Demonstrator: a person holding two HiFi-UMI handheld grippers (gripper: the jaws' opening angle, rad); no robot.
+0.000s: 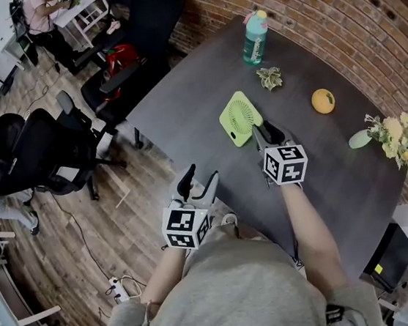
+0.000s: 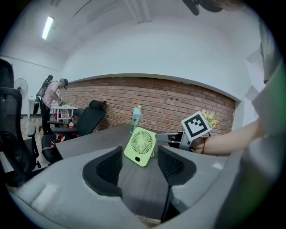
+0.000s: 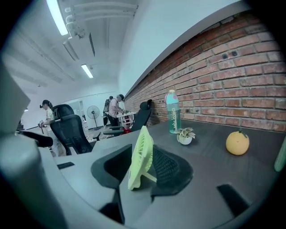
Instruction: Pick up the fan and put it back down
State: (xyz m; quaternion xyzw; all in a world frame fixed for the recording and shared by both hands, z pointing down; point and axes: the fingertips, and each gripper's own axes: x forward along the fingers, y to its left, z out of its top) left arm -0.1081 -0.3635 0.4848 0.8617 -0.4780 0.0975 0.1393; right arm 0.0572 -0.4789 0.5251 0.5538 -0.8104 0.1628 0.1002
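Near the middle of the table (image 1: pixel 182 102) the green fan (image 1: pixel 241 117) stands propped on its thin stand, face tilted back. It sits edge-on between the jaws of the right gripper (image 1: pixel 265 130), which are apart: a gap shows on one side and the other pad lies close behind the stand, so nothing looks clamped. The left gripper (image 1: pixel 197 181) hovers at the near table edge, jaws apart and empty. A bottle (image 1: pixel 255 38), a plant (image 1: pixel 269 77) and an orange (image 1: pixel 322 100) lie farther off. The likeliest mishap is a pad snagging the stand as the gripper pulls back, toppling the light fan or dragging it sideways.
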